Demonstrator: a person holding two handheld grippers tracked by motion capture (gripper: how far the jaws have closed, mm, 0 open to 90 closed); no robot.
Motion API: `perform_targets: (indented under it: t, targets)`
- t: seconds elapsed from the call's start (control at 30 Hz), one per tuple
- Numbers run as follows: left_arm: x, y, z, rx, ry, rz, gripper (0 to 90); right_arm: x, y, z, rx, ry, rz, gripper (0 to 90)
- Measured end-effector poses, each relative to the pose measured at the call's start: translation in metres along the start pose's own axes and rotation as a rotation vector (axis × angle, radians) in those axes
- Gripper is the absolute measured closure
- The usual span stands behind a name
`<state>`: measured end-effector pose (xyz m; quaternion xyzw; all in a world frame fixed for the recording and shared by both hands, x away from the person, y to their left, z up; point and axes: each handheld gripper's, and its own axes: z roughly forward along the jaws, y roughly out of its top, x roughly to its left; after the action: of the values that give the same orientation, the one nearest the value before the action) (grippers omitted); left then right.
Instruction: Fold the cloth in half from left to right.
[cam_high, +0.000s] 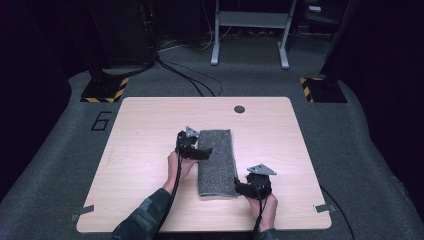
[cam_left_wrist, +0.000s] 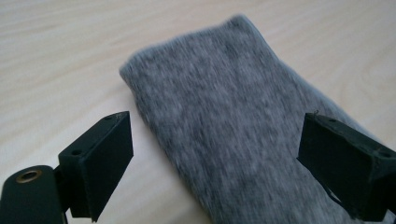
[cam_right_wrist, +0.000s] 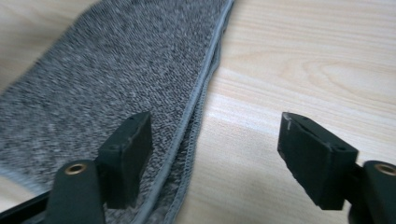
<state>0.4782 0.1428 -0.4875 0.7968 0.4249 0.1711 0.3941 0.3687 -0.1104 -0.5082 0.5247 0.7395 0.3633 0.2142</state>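
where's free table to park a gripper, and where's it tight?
Free: bare wood of the table left of the folded grey towel, a wide patch right of it, and the far strip around the round hole. Tight: both long towel edges, flanked by left gripper and right gripper.

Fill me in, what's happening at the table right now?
A person is working on a grey towel that lies folded into a long strip on the wooden table. The left gripper is at the towel's left edge and the right gripper at its near right corner. Both grippers have their jaws open, with nothing clamped: the towel lies flat on the table under them. It looks like a fold has just been laid down, or the next one is about to be picked up.
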Motion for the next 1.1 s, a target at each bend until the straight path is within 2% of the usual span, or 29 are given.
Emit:
perform_targets:
  t: [0.17,0.23,0.3,0.37,0.6,0.67,0.87,1.1]
  targets:
    - [-0.022,-0.029,-0.018,0.044,-0.019,0.084,8.1,0.003,-0.004,0.017,0.057,-0.006,-0.021,19.4]
    - [-0.030,-0.039,-0.022,0.037,-0.020,0.098,7.5,0.004,-0.007,0.020,0.050,-0.014,-0.037,18.2]
    - [-0.038,-0.047,-0.026,0.052,-0.020,0.122,7.3,0.005,-0.008,0.020,0.045,-0.017,-0.039,17.1]
    - [-0.043,-0.054,-0.027,0.059,-0.003,0.147,6.7,0.005,-0.008,0.021,0.046,-0.022,-0.047,16.3]
    - [-0.045,-0.071,-0.024,0.075,0.009,0.140,4.7,0.007,-0.010,0.021,0.034,-0.035,-0.034,15.1]
    - [-0.043,-0.074,-0.021,0.074,-0.001,0.118,3.7,0.007,-0.010,0.021,0.031,-0.037,-0.035,14.7]
    - [-0.042,-0.075,-0.021,0.085,-0.005,0.098,2.7,0.007,-0.010,0.021,0.034,-0.046,-0.039,13.7]
    - [-0.042,-0.075,-0.022,0.082,0.002,0.099,2.7,0.008,-0.010,0.022,0.031,-0.048,-0.035,13.9]
